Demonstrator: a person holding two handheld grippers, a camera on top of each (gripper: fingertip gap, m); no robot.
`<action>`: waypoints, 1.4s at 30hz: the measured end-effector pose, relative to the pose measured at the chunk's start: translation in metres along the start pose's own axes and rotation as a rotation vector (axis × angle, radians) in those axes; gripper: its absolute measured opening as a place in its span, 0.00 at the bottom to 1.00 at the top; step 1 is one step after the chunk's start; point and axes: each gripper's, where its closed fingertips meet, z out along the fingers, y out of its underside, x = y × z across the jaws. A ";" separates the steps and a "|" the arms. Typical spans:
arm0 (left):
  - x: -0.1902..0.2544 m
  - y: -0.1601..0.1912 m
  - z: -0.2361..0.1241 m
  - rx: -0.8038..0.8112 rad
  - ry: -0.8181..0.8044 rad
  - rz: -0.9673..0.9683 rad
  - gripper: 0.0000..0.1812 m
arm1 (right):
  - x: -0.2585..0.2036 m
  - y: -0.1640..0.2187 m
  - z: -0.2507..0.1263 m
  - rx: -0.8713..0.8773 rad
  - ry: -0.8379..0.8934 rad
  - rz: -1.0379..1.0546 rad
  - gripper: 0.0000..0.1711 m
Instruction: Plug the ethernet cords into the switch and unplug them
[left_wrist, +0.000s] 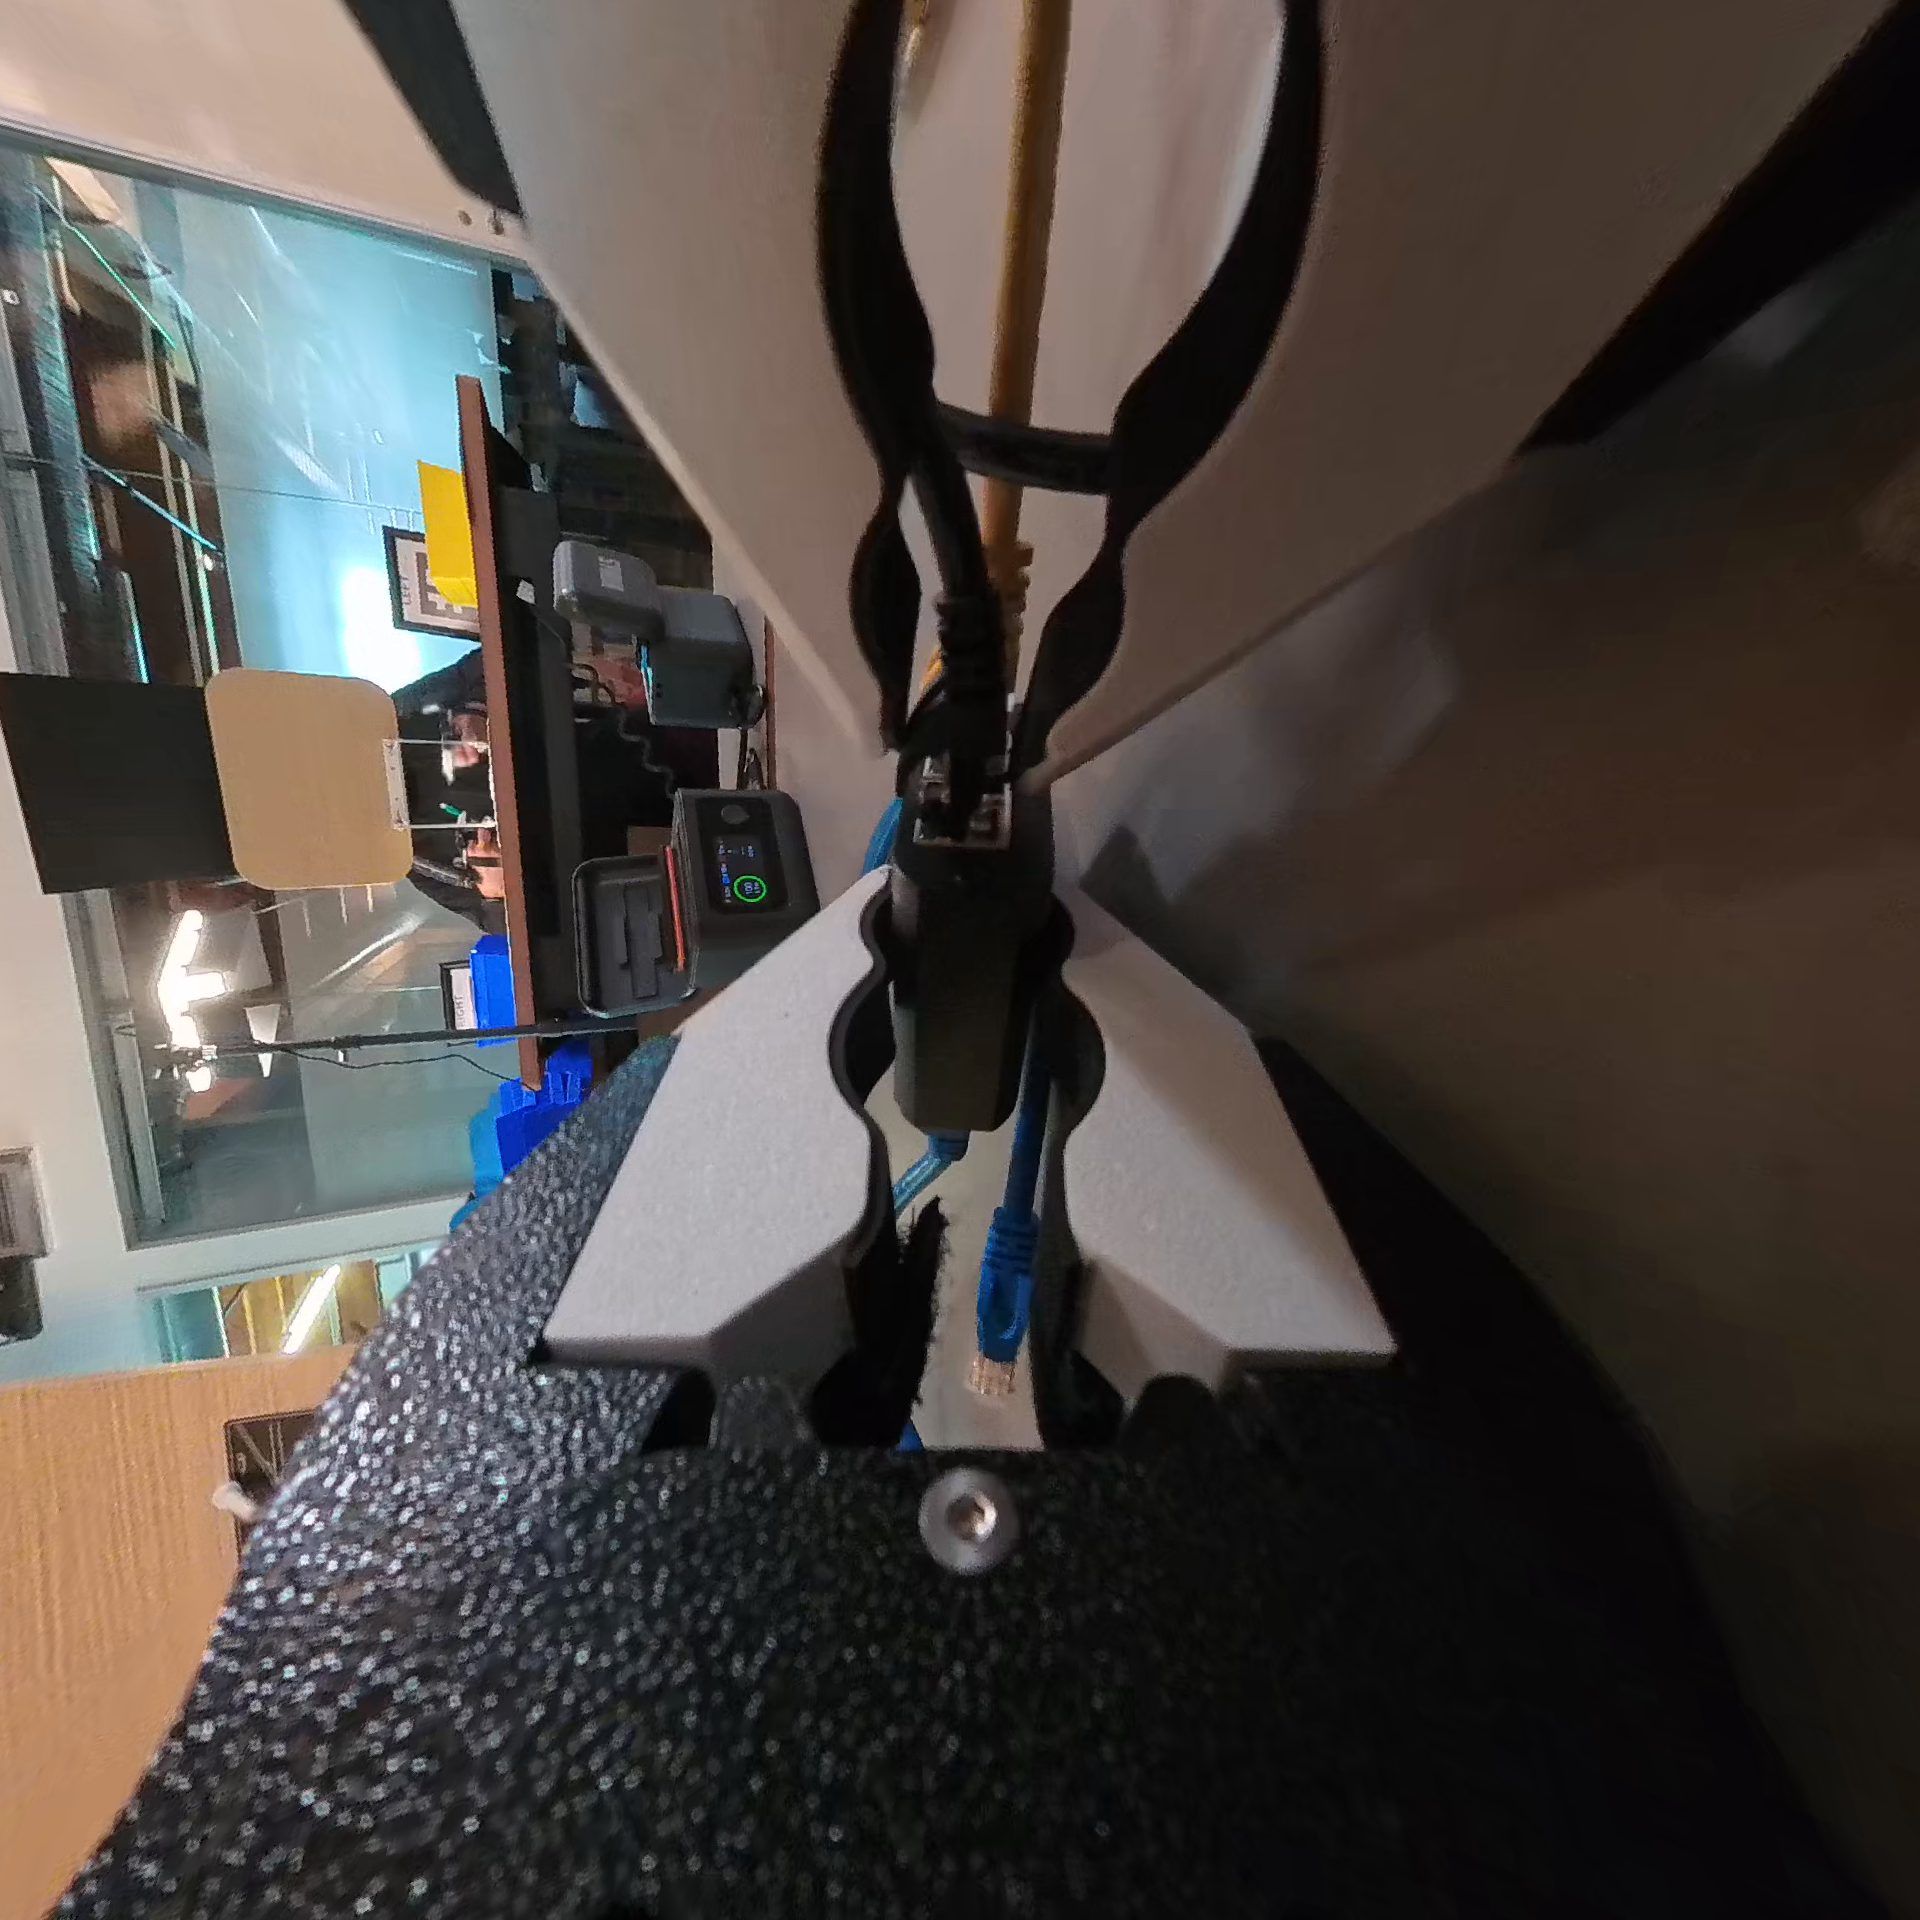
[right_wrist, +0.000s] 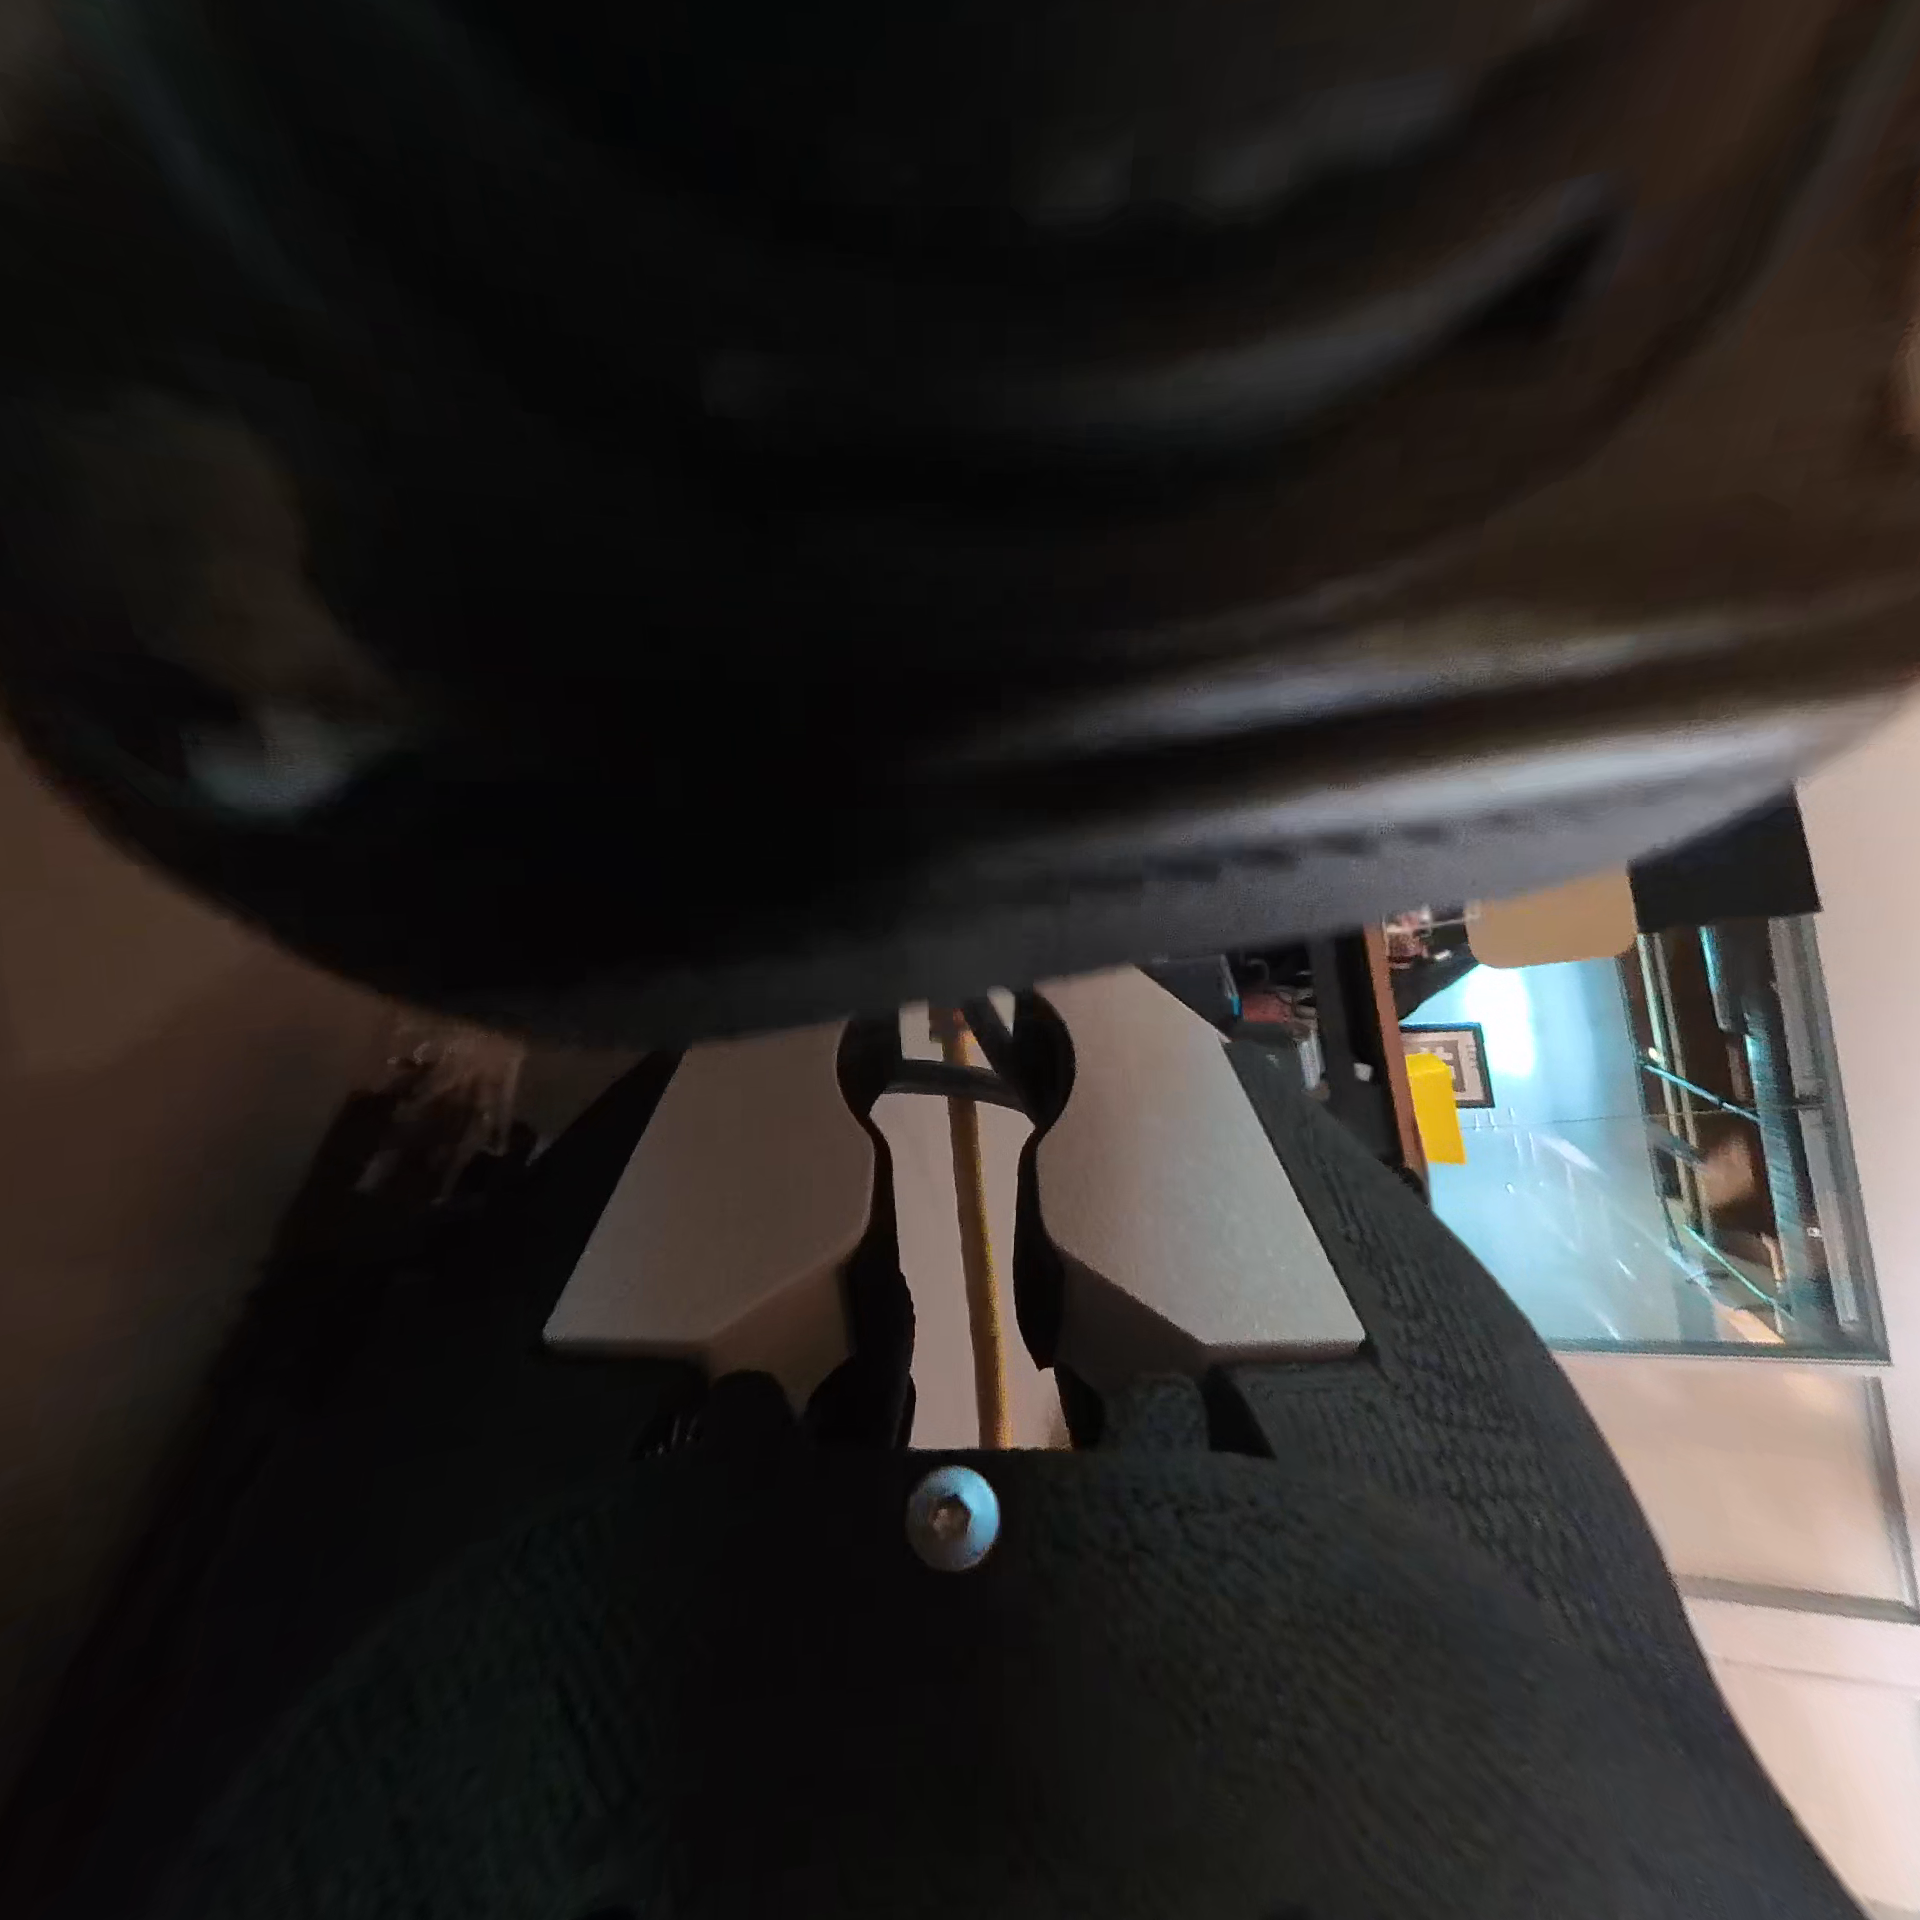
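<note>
In the left wrist view my left gripper (left_wrist: 966, 920) is shut on a small dark switch (left_wrist: 961, 997), whose ports (left_wrist: 961, 821) face away from me. My right gripper (left_wrist: 961, 732) comes in from the top, its black wavy fingers (left_wrist: 883, 613) closed around the plug of a black ethernet cord (left_wrist: 971, 675). The plug's tip is at a port; I cannot tell how deep it sits. A blue cord's plug (left_wrist: 1003, 1288) lies loose under the switch. A tan cord (left_wrist: 1023, 312) runs behind. In the right wrist view the fingers (right_wrist: 883, 1205) flank the tan cord (right_wrist: 977, 1247); the left gripper's dark body (right_wrist: 831, 520) hides their tips.
The white tabletop (left_wrist: 727, 416) lies under both grippers. A shelf with a grey device (left_wrist: 732, 873), a charger and blue bins (left_wrist: 520, 1101) stands at the left. A grey panel (left_wrist: 1558, 831) borders the right side. A window (right_wrist: 1610, 1143) is behind. One gripper's finger ends stand about 5 centimetres off the other's.
</note>
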 end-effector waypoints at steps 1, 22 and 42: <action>0.000 0.000 0.000 0.008 0.002 0.005 0.12 | 0.000 0.000 0.000 0.002 -0.006 0.006 0.08; 0.001 -0.002 -0.001 0.095 -0.004 0.071 0.12 | -0.004 -0.001 0.003 -0.052 -0.141 -0.064 0.07; 0.005 -0.016 -0.007 0.306 0.024 0.012 0.12 | -0.005 -0.004 -0.017 -0.056 -0.784 -0.378 0.08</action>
